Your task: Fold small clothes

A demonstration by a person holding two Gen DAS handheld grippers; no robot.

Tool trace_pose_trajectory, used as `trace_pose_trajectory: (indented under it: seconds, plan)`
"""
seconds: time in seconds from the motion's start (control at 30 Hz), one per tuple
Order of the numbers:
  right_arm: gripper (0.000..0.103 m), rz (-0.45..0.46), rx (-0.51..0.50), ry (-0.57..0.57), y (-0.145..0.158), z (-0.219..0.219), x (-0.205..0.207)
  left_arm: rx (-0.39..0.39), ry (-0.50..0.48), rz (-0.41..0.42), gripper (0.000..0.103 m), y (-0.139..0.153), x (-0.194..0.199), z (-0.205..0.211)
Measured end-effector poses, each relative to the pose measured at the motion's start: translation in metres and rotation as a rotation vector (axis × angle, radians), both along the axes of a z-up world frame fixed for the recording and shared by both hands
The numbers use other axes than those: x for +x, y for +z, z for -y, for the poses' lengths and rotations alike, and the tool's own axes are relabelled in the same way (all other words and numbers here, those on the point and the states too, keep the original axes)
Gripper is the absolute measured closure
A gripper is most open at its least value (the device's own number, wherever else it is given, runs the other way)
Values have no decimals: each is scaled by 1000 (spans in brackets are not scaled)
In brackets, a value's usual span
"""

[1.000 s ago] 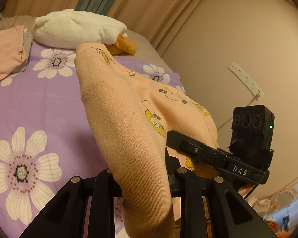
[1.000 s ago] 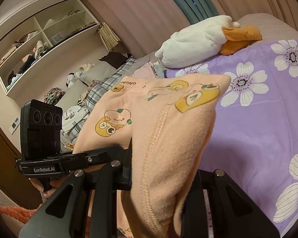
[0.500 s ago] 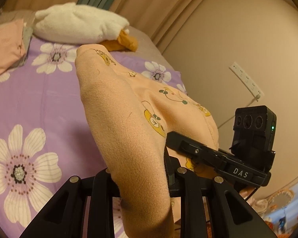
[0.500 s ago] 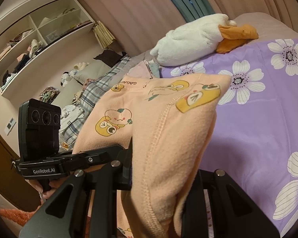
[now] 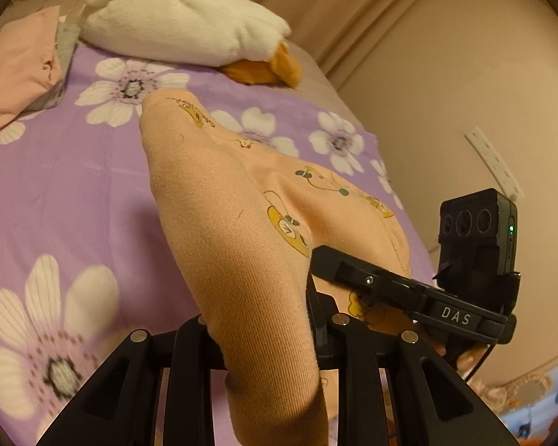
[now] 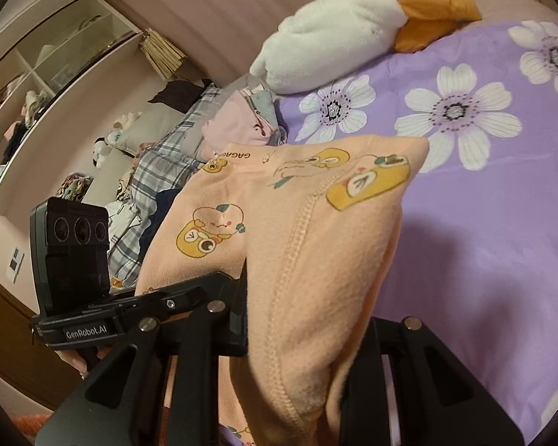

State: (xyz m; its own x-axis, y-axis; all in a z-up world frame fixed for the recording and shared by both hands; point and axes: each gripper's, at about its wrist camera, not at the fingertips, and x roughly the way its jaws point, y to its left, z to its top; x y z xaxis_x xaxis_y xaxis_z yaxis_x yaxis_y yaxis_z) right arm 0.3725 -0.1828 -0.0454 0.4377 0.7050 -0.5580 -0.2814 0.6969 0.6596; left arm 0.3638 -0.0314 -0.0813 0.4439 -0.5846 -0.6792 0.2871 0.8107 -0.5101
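Note:
A small peach garment with yellow cartoon prints (image 5: 234, 223) is stretched between both grippers above the purple flowered bedsheet (image 5: 55, 193). My left gripper (image 5: 271, 338) is shut on one edge of it. My right gripper (image 6: 297, 338) is shut on the other edge (image 6: 316, 230). Each gripper shows in the other's view: the right one in the left wrist view (image 5: 409, 290), the left one in the right wrist view (image 6: 137, 308). The fingertips are hidden under the cloth.
A white plush duck with an orange beak (image 5: 182, 26) lies at the head of the bed. Folded pink clothes (image 5: 18, 63) sit beside it. A plaid blanket and a clothes pile (image 6: 167, 156) lie past the bed's edge. Wall shelves (image 6: 37, 74) stand beyond.
Both grippers have carried the garment forward and lower over the bed; the plush duck and the sheet now look closer. Both grips are unchanged.

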Motion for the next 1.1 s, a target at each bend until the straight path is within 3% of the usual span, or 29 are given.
trace_pose_trajectory:
  seconds: [0.1, 0.2, 0.3, 0.33, 0.37, 0.4, 0.47, 0.53, 0.63, 0.7, 0.77, 0.9, 1.0, 1.07, 1.1]
  plan:
    - [77, -72, 27, 11, -25, -12, 29, 2, 36, -27, 81, -29, 19, -17]
    - [75, -192, 33, 5, -74, -23, 49, -7, 101, -99, 81, -73, 34, -32]
    - [74, -397, -42, -29, -139, -28, 64, 48, 132, -215, 79, -129, 47, -39]
    - [77, -420, -19, -34, -149, -27, 65, 24, 142, -253, 78, -144, 49, -44]
    - [78, -415, 35, -44, -152, -21, 63, -58, 144, -246, 74, -150, 47, -55]
    - [78, -420, 75, -53, -152, -14, 61, -131, 141, -253, 74, -153, 45, -65]
    - [78, -431, 76, -48, -150, -10, 61, -203, 156, -299, 73, -157, 45, -80]
    - [77, -417, 33, -53, -141, -6, 59, -218, 168, -321, 72, -156, 42, -89]
    - [70, -331, -130, -93, -118, 3, 49, -127, 190, -278, 71, -133, 32, -100]
    - [69, -286, -226, -127, -107, 13, 44, -135, 285, -224, 71, -113, 26, -124]
    - [84, -246, -302, -157, -90, 23, 36, -141, 388, -141, 72, -86, 12, -141]
    - [86, -136, -254, -97, -62, 8, 34, -46, 282, -63, 71, -54, 5, -108]
    - [86, -127, -226, -55, -62, -22, 45, 66, 201, -53, 71, -65, 15, -64]
    - [88, -184, -221, -30, -80, -43, 67, 126, 184, -129, 71, -95, 39, -48]
    - [88, -231, -276, -53, -96, -49, 80, 141, 193, -188, 77, -113, 54, -49]
